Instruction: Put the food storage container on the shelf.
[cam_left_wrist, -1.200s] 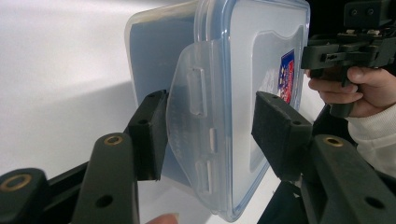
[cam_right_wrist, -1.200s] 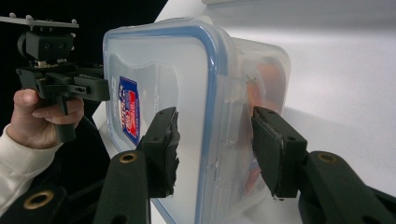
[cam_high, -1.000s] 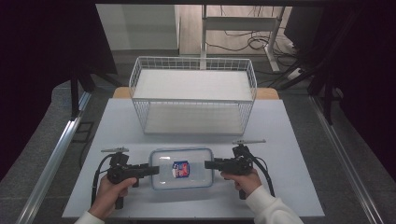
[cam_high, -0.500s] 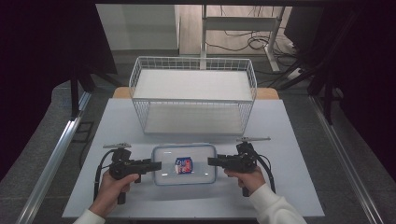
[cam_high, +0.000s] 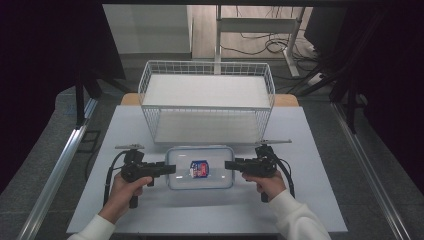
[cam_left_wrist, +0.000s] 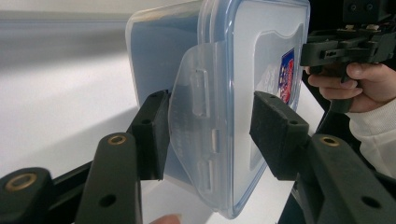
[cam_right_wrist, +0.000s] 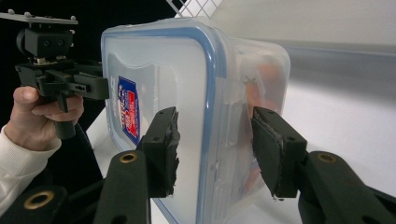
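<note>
A clear plastic container with a blue-rimmed lid and a red and blue sticker lies flat on the white table. My left gripper is at its left end and my right gripper at its right end. In the left gripper view the open left gripper straddles the container at its side clip flap, with a gap on the lid side. In the right gripper view the right gripper straddles the container at the opposite rim and also stands open. Something orange shows through the wall.
A white wire basket stands just beyond the container, its front wall close to the container's far edge. The table edge runs near the person's forearms. Metal rails flank the table left and right.
The container and both grippers have moved away from the person, toward the wire basket. The jaws stay around the container's two ends.
</note>
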